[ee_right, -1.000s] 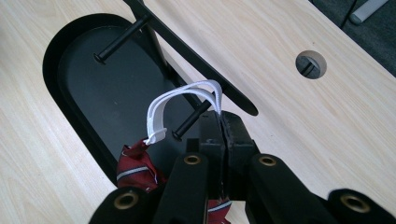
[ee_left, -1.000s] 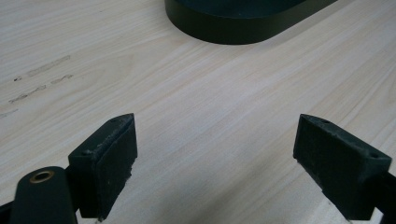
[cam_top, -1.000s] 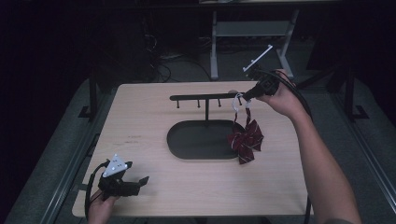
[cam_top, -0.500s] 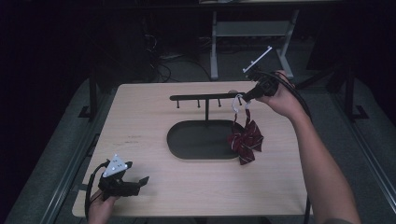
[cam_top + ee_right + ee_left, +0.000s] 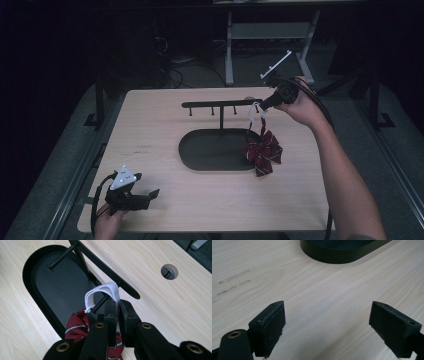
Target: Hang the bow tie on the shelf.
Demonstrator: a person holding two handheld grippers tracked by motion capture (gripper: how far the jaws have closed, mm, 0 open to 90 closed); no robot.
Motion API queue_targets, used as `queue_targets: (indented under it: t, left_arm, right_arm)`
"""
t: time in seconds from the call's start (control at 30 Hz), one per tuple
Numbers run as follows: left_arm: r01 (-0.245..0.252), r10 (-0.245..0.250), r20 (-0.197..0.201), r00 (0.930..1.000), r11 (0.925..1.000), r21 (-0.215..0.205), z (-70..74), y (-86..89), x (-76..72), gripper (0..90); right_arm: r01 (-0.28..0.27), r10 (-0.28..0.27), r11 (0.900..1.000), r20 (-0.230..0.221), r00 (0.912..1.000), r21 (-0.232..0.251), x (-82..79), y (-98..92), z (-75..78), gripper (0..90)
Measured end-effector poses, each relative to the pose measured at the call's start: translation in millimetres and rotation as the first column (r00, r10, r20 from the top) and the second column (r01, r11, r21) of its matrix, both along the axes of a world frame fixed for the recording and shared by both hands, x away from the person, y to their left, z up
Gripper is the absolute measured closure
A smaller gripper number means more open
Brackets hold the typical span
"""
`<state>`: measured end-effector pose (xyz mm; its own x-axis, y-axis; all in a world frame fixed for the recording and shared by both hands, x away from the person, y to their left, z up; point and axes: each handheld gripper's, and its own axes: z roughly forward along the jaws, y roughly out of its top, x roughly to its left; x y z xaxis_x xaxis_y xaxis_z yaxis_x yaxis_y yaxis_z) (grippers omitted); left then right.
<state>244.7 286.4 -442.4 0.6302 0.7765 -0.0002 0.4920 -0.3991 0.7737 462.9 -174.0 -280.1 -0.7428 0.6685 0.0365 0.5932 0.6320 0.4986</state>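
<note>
We can read no brand or writing anywhere. Our right hand-held gripper (image 5: 117,312) has just been easing open, its jaws close about the white elastic strap (image 5: 110,291) looped over a peg of the black metal hanger rack (image 5: 220,105). The dark red striped bow tie (image 5: 262,152) hangs just below it. Our left hand-held gripper (image 5: 327,325) rests wide open on the pale wooden bench (image 5: 150,130).

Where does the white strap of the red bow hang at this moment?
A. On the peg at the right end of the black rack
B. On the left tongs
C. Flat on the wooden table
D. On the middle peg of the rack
A: in the right gripper view the white strap loops over the end peg of the black rack, with the right tongs on it.
</note>
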Motion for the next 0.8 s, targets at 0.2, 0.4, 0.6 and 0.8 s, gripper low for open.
queue_targets:
  t: [0.2, 0.4, 0.6, 0.8]
  left_arm:
    - [-0.001, 0.001, -0.001, 1.0000, 1.0000, 0.001, 0.3, -0.3, -0.2, 13.5]
    - [0.001, -0.001, -0.003, 1.0000, 1.0000, 0.003, 0.6, -0.3, -0.4, 13.5]
    - [-0.002, 0.002, 0.000, 1.0000, 1.0000, -0.005, 0.3, -1.0, -0.6, 13.5]
    - [0.004, -0.004, -0.003, 1.0000, 1.0000, 0.005, 0.6, -1.1, -0.5, 13.5]
  right_arm:
    - [-0.003, 0.003, 1.000, 0.004, 1.0000, -0.002, -1.2, -0.3, 0.9, 83.4]
    - [-0.004, 0.004, 1.000, 0.005, 1.0000, -0.006, -2.7, 0.4, 0.6, 82.8]
    - [0.000, 0.000, 1.000, 0.001, 1.0000, -0.001, -3.9, -1.9, -1.3, 81.4]
    - [0.003, -0.003, 1.000, -0.002, 1.0000, 0.002, -5.4, -4.9, -2.4, 80.9]
